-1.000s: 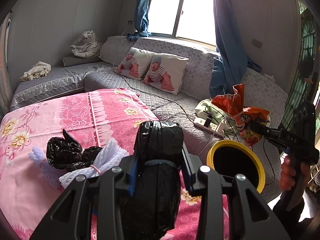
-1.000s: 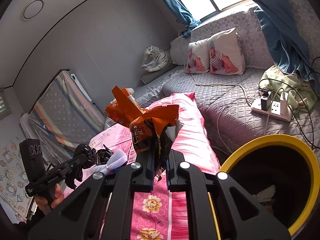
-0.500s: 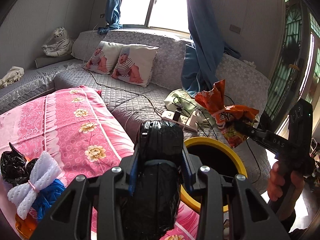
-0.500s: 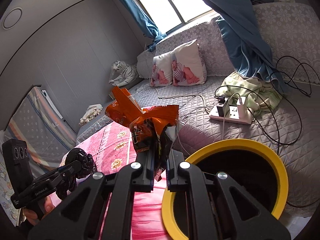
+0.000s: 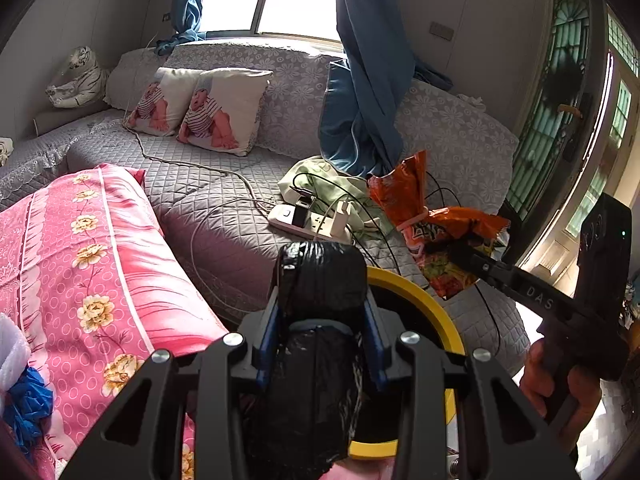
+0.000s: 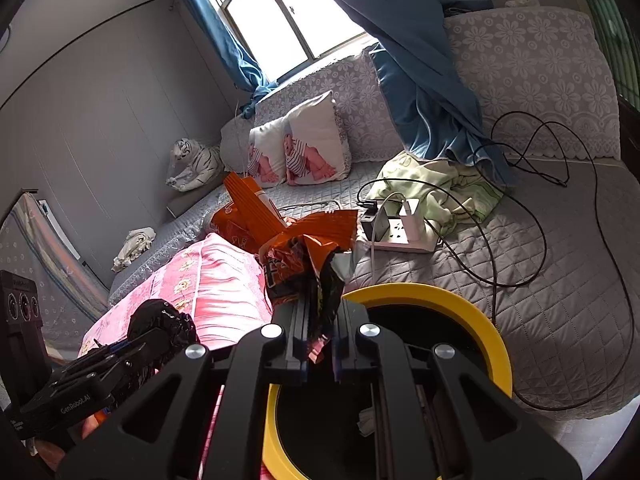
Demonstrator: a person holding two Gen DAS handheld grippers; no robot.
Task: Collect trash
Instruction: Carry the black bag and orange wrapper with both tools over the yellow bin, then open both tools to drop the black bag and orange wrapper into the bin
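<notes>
- Left gripper (image 5: 322, 312) clenched on a black plastic bundle (image 5: 320, 276), held beside the rim of the yellow-rimmed bin (image 6: 472, 320), on the side toward the pink floral cover (image 5: 100, 260).
- Right gripper (image 6: 318, 316) clamped on a crumpled orange snack wrapper (image 6: 296, 248), poised over the near edge of the same bin; seen from the left camera (image 5: 440, 248) hanging just past the bin's far rim.
- Likely slip: wrapper light and springy, so could flutter past the rim onto the grey quilted sofa (image 5: 224, 236) if let go before centring over the opening.
- Likely clash: both tools crowding one bin mouth, so could knock together or tip the bin if dropped in at once.
- Black bundle bulky and soft; may snag on the fingers when released and fall short, onto the pink cover.
- Beyond the bin: white power strip (image 6: 400, 236) with plugs and black cables (image 6: 540, 200) trailing across the sofa close to the rim; could catch a swinging wrapper or tool.
- Further from the bin: green cloth (image 6: 440, 188), blue curtain (image 6: 420, 92), two baby-print pillows (image 6: 304, 148), toy tiger (image 6: 192, 164).
- At the pink cover's near end, far from the bin: more scraps, white mesh and blue plastic (image 5: 28, 404), not yet gathered.
- Inside the bin: a pale scrap (image 6: 366, 420) visible on the dark bottom.
</notes>
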